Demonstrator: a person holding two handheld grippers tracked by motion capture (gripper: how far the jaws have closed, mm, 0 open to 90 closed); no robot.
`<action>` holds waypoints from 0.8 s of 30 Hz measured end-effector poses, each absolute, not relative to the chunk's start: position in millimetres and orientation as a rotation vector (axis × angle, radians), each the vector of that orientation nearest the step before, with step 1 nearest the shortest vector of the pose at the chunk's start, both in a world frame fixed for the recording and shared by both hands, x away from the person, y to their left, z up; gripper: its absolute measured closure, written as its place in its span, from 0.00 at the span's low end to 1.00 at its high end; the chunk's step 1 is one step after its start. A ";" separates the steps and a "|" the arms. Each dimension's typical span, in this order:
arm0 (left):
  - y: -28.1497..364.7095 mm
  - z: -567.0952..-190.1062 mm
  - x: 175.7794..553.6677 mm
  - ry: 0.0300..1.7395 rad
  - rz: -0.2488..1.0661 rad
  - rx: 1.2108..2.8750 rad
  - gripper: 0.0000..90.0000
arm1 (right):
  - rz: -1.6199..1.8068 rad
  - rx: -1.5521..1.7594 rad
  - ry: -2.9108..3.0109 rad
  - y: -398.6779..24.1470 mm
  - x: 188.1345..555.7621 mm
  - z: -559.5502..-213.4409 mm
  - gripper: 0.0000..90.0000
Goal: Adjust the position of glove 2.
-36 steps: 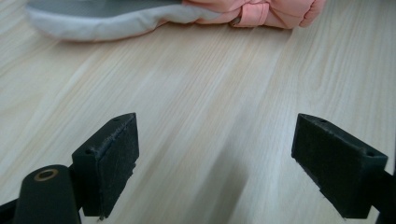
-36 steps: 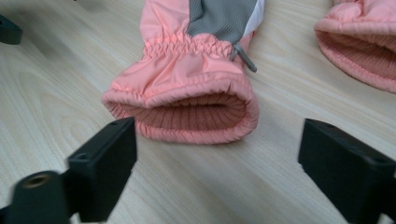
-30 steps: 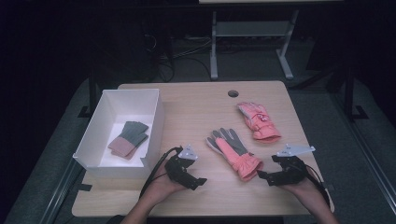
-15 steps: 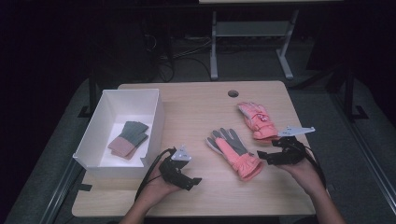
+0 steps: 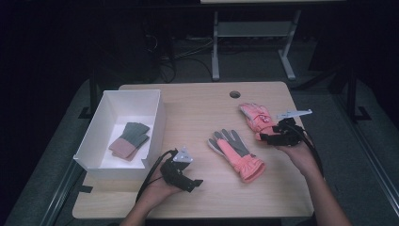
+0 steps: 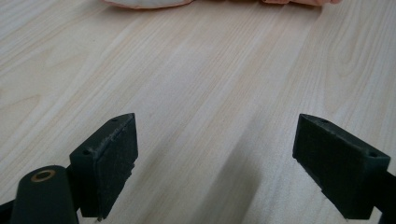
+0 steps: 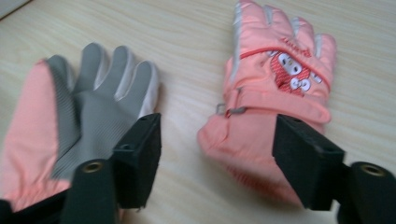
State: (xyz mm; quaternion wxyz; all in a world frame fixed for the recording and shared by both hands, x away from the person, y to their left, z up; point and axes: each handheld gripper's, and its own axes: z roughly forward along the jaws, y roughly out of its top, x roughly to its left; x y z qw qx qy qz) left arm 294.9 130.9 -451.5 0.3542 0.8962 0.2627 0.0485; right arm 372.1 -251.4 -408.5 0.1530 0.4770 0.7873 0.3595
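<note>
Right gripper (image 5: 264,137) at the far glove's (image 5: 256,116) cuff near the tabletop's (image 5: 197,108) right edge, jaws apart, just been closing, apparently not yet gripping. Left gripper (image 5: 196,182) wide apart, empty.

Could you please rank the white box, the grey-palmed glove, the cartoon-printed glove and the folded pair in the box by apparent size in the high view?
1. White box
2. Grey-palmed glove
3. Cartoon-printed glove, partly hidden by the right gripper, so unsure
4. Folded pair, close to the third

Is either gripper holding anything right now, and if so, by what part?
Nothing is held. The right gripper has been closing around the far glove's cuff without pressing it; the left gripper is open over bare table.
</note>
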 end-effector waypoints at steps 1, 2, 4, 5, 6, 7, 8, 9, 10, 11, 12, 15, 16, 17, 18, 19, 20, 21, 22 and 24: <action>131.1 -451.7 295.1 0.679 0.124 2.319 0.15 | 1.024 1.384 2.257 -251.1 375.9 -408.4 0.41; 131.1 -451.8 295.3 0.679 0.123 2.318 0.15 | 1.015 1.379 2.249 -251.2 380.4 -408.6 0.43; 130.8 -452.1 295.4 0.679 0.122 2.318 0.15 | 1.021 1.389 2.240 -252.1 389.2 -409.5 0.48; 130.5 -452.2 295.5 0.677 0.121 2.319 0.15 | 1.010 1.399 2.246 -251.8 393.6 -409.8 0.51; 130.3 -452.4 295.6 0.676 0.120 2.322 0.15 | 1.004 1.396 2.244 -251.6 398.4 -410.4 0.54; 130.2 -452.1 295.8 0.673 0.119 2.331 0.15 | 1.005 1.400 2.248 -251.6 402.9 -410.8 0.56; 129.9 -452.8 296.1 0.670 0.118 2.328 0.15 | 1.005 1.411 2.250 -251.7 407.3 -411.5 0.58; 129.5 -452.9 296.0 0.671 0.118 2.328 0.15 | 0.991 1.424 2.252 -251.1 412.1 -412.4 0.59; 129.3 -452.8 296.0 0.669 0.117 2.333 0.15 | 0.970 1.412 2.260 -251.6 417.6 -413.7 0.60; 128.9 -452.9 296.0 0.668 0.114 2.333 0.15 | 0.967 1.421 2.261 -252.1 422.4 -414.3 0.63; 128.1 -453.3 295.6 0.673 0.111 2.324 0.15 | 0.974 1.438 2.261 -252.7 426.9 -414.6 0.63; 126.8 -454.3 295.6 0.668 0.105 2.327 0.15 | 0.973 1.459 2.262 -254.7 440.4 -416.5 0.65; 126.8 -454.3 295.6 0.668 0.105 2.327 0.15 | 0.973 1.459 2.262 -254.7 440.4 -416.5 0.65; 126.8 -454.4 296.1 0.659 0.102 2.339 0.15 | 0.991 1.456 2.263 -256.1 444.8 -417.6 0.66; 126.5 -454.7 296.1 0.656 0.100 2.341 0.15 | 0.959 1.486 2.274 -255.6 450.5 -419.3 0.66; 126.4 -454.8 296.2 0.652 0.099 2.345 0.15 | 0.957 1.489 2.279 -255.7 454.1 -420.5 0.66; 126.0 -455.0 296.0 0.653 0.096 2.343 0.15 | 0.965 1.485 2.287 -255.8 457.3 -421.3 0.66; 125.6 -455.3 295.8 0.658 0.094 2.335 0.15 | 0.964 1.490 2.289 -255.0 461.3 -423.7 0.68; 125.4 -455.6 296.0 0.657 0.093 2.335 0.15 | 0.960 1.492 2.303 -255.0 463.7 -427.1 0.68; 125.3 -455.8 296.1 0.658 0.088 2.334 0.15 | 0.905 1.526 2.319 -254.5 466.7 -435.2 0.68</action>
